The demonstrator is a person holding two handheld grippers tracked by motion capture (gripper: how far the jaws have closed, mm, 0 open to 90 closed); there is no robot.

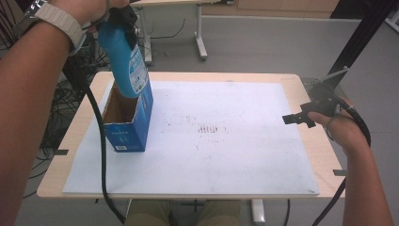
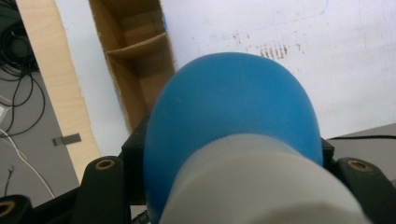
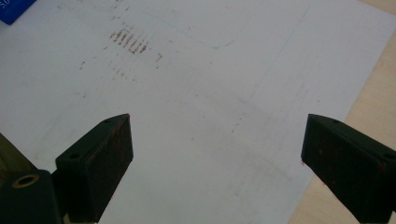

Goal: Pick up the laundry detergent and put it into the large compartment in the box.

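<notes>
From above the near edge, we look down on a pale wooden surface [image 1: 310, 89] covered by a white sheet [image 1: 226, 155] that carries a patch of brown smudges [image 1: 208, 129] near its middle. At the right edge our right tool [image 1: 294, 118] sits low over the sheet's border, pointing toward the center; in the right gripper view its two black jaws stand wide apart with bare white sheet between them, grasping nothing. On the left side stands a blue box [image 1: 128, 120], upright, its top open and its brown cardboard inside showing; the left gripper view looks down into it and picks out a cardboard divider [image 2: 135, 44] crossing the interior. A black cable [image 1: 101, 155] trails down past the box's left side and off the near edge. Just above the box hangs a blue bottle [image 1: 126, 59] with a printed label, tilted, its base hanging over the box's open top; whether it touches the rim we cannot tell. Our left tool [image 1: 123, 16] is clenched on the bottle's upper end, and in the left gripper view the bottle's rounded blue body [image 2: 233, 107] sits between the black jaws. Beyond the surface lie grey floor and the white legs of another table [image 1: 201, 33].
</notes>
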